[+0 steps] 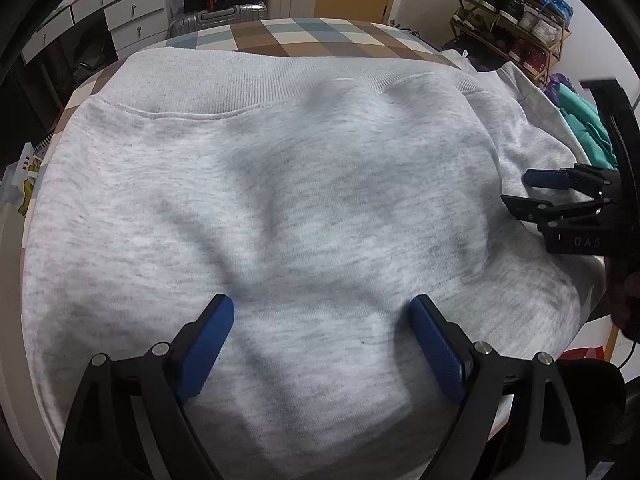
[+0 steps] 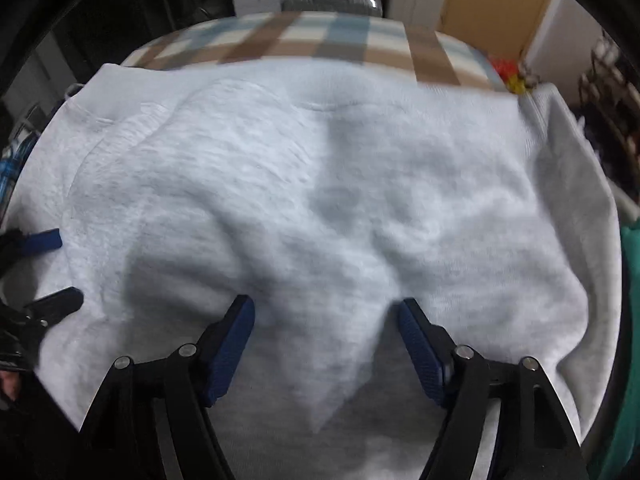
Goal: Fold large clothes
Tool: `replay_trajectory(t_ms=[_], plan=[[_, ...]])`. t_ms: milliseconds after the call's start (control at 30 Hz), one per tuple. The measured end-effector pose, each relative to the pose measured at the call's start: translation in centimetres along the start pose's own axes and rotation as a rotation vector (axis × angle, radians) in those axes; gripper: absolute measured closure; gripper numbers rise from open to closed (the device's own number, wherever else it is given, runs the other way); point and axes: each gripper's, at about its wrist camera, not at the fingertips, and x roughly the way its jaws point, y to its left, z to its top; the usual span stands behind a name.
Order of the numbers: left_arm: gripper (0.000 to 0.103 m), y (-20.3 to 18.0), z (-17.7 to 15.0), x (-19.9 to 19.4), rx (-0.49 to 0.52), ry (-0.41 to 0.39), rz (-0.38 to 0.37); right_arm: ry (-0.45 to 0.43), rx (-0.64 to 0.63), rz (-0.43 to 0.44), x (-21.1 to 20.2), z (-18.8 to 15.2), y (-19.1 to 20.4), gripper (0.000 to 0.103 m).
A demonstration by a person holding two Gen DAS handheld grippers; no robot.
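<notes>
A light grey sweatshirt lies spread over the bed, its ribbed hem on the far side. My left gripper points down onto its near part, open, with the blue pads resting on the cloth and nothing pinched. My right gripper comes in from the right edge of the same garment. In the right wrist view the sweatshirt is rumpled, and my right gripper is open over a soft fold of it. The left gripper shows at that view's left edge.
The checked bed cover shows beyond the hem. A teal garment lies at the bed's right side. Behind stand a shoe rack, white drawers and a silver suitcase.
</notes>
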Motion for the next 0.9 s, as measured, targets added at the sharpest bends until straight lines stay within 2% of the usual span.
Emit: replay_trajectory(t_ms=[67, 133, 167, 267, 367, 433, 467, 533, 600, 633, 667, 767, 900], plan=[[0.016, 0.2, -0.2, -0.2, -0.006, -0.002, -0.008, 0.037, 0.018, 0.006, -0.4, 1.3, -0.1, 0.034], [0.016, 0.2, -0.1, -0.1, -0.012, 0.000, -0.013, -0.020, 0.037, 0.076, -1.8, 2.8, -0.2, 0.044], [0.016, 0.3, -0.1, -0.2, -0.013, 0.001, -0.014, -0.061, 0.039, 0.104, -2.7, 3.5, -0.2, 0.041], [0.016, 0.4, -0.1, -0.3, -0.023, 0.005, -0.024, -0.104, 0.020, 0.126, -2.8, 5.8, 0.8, 0.042], [0.016, 0.5, -0.1, -0.4, -0.023, 0.005, -0.033, -0.051, 0.037, 0.146, 0.1, 7.6, 1.9, 0.042], [0.016, 0.7, -0.1, -0.5, -0.025, 0.001, -0.042, 0.009, 0.045, 0.108, 3.4, 7.7, 2.7, 0.038], [0.016, 0.8, -0.1, -0.4, -0.026, 0.003, -0.045, -0.033, 0.038, 0.095, 3.1, 7.3, 3.1, 0.033], [0.016, 0.9, -0.1, -0.5, -0.030, 0.003, -0.055, -0.021, 0.027, 0.066, 3.0, 7.4, 3.5, 0.033], [0.016, 1.0, -0.1, -0.6, -0.038, 0.005, -0.063, 0.006, 0.012, 0.086, 2.5, 7.6, 3.0, 0.035], [0.016, 1.1, -0.1, -0.7, -0.049, 0.004, -0.068, -0.008, 0.007, 0.101, 1.8, 7.6, 2.4, 0.044], [0.016, 1.1, -0.1, -0.8, -0.054, 0.003, -0.068, -0.041, 0.014, 0.089, 0.5, 7.3, 1.3, 0.052], [0.016, 1.1, -0.3, -1.0, -0.051, -0.001, -0.065, -0.104, 0.073, 0.040, -2.9, 5.6, -2.8, 0.051], [0.016, 1.2, -0.3, -1.0, -0.052, -0.002, -0.060, -0.025, 0.062, -0.098, -2.8, 2.0, -7.6, 0.051]])
